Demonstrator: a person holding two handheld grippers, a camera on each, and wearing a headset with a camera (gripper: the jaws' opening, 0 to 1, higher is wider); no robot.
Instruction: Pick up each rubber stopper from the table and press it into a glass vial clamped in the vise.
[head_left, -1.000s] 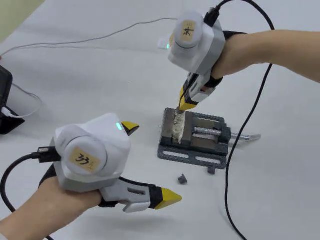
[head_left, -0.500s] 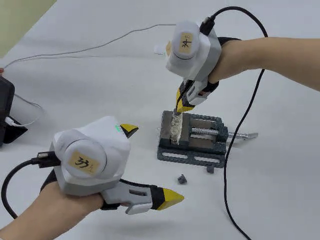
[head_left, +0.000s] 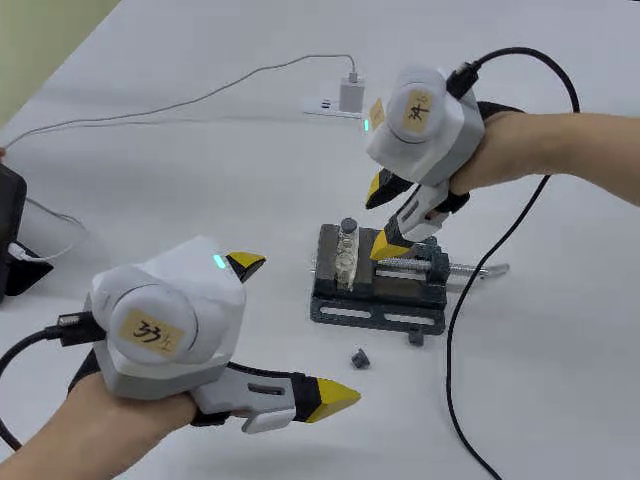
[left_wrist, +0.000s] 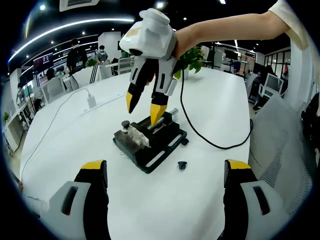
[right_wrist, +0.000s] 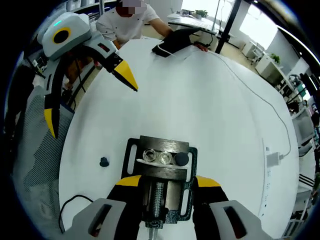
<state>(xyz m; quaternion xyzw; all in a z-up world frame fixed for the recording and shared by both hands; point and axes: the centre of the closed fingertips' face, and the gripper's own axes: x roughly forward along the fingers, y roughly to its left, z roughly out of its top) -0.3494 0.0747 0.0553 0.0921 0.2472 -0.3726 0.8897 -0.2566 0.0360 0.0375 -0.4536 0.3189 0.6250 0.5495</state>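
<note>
The left gripper hangs released, jaws wide, low over the surface. The loose rubber stopper lies just right of its lower jaw tip, on bare surface near the foot of the vise, so the left is the nearer. Two vials stand unplugged in the vise. The right gripper, also released, hovers above the vise.

My left gripper shows its two yellow-tipped jaws rising from the bottom, spread wide apart with nothing between them. Farther out on the white table sits a dark vise clamping a row of glass vials. The vial at the left end carries a black stopper. A loose rubber stopper lies on the table just near of the vise. My right gripper hangs over the vise, jaws parted, tips pointing down.
</note>
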